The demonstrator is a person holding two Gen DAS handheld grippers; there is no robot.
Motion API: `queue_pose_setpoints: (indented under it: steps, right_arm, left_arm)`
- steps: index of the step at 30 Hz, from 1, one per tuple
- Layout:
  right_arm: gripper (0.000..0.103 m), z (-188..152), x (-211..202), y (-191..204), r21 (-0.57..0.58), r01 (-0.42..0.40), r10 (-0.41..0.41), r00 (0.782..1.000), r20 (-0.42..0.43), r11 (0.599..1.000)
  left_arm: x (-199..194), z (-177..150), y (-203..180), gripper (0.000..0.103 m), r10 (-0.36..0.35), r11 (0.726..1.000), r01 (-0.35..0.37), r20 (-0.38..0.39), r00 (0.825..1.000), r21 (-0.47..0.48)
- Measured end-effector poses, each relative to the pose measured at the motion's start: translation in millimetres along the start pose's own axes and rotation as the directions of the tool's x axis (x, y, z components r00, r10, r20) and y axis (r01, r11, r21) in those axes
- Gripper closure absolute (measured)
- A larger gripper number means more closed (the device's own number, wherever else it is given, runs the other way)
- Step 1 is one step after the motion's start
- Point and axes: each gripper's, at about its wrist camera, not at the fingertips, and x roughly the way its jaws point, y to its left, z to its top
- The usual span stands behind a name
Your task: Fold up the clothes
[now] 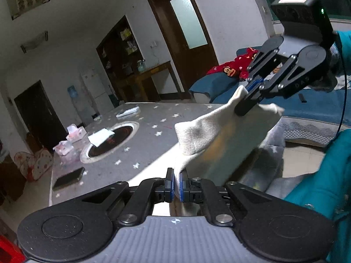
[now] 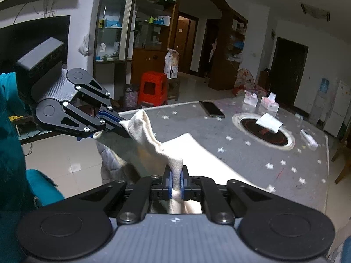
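**Both claws pinching the cream cloth, held up over the table edge**

The left gripper (image 1: 176, 185) has its blue pads pressed together on one corner of a cream-white cloth (image 1: 204, 135). The right gripper (image 2: 175, 183) is doing the same thing, clamped tight on another bunched-up corner. The cloth stretches between the two, sagging a bit in the middle, lifted off the near edge of the table (image 1: 151, 140); part of it trails down toward the tabletop.

The table has a grey cover with little white stars on it. Further out there's a round black cooktop (image 2: 264, 131) set into the table with a folded white paper or cloth (image 2: 268, 122) lying on it. A dark phone (image 2: 211, 109) lies flat on the far left side in the right wrist view, with a couple of pink-and-white tissue packs (image 2: 268, 104) nearby.

A teal sleeve (image 1: 324, 175) shows on the right in the left wrist view. Red plastic stool (image 2: 152, 87) on the floor beyond the table.
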Motion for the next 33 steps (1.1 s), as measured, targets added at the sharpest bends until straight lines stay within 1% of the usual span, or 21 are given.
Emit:
queue_pose_setpoints:
  steps: [5,11,13,15,18,21,23,25,27,29,31,33]
  right_arm:
    - [0.097,14,18,-23,-0.015,0.016,-0.016,1.000,-0.012,1.000]
    - [0.097,30,64,-66,-0.022,0.031,-0.032,0.998,-0.056,0.999]
    - [0.097,31,82,-80,-0.018,0.032,-0.033,0.997,-0.075,0.999]
    - [0.097,30,103,-92,-0.018,0.033,-0.035,0.995,-0.099,0.999]
    - [0.097,19,139,-108,0.005,0.058,-0.057,0.989,-0.139,0.998]
    - [0.097,4,167,-120,0.067,0.082,-0.069,0.981,-0.179,0.994]
    - [0.095,-6,179,-124,0.102,0.107,-0.086,0.979,-0.185,0.989]
    - [0.089,-17,184,-129,0.156,0.147,-0.118,0.977,-0.180,0.977]
    - [0.085,-24,184,-131,0.189,0.183,-0.152,0.974,-0.169,0.965]
    - [0.085,-27,179,-132,0.210,0.207,-0.176,0.971,-0.160,0.955]
    - [0.085,-24,167,-129,0.224,0.229,-0.201,0.969,-0.141,0.947]
    - [0.085,-18,155,-126,0.256,0.205,-0.181,0.977,-0.114,0.945]
  left_arm:
    - [29,7,23,0.098,0.018,1.000,-0.018,0.000,1.000,-0.007]
    - [81,14,57,0.098,0.020,1.000,-0.021,-0.046,0.999,-0.023]
    - [103,12,68,0.098,0.020,0.999,-0.023,-0.076,0.997,-0.031]
    - [126,8,80,0.098,0.020,0.998,-0.027,-0.115,0.993,-0.061]
    - [161,-3,91,0.098,0.019,0.995,-0.035,-0.170,0.985,-0.093]
    - [185,-14,94,0.097,0.023,0.993,-0.047,-0.209,0.978,-0.112]
    - [193,-20,95,0.094,0.036,0.991,-0.064,-0.225,0.974,-0.117]
    - [202,-26,96,0.093,0.049,0.989,-0.080,-0.240,0.969,-0.123]
    - [204,-28,99,0.088,0.066,0.984,-0.104,-0.244,0.967,-0.144]
    - [202,-29,102,0.084,0.090,0.977,-0.133,-0.247,0.965,-0.165]
    - [196,-27,104,0.084,0.122,0.970,-0.169,-0.246,0.961,-0.176]
    - [186,-22,106,0.084,0.132,0.962,-0.181,-0.231,0.964,-0.206]
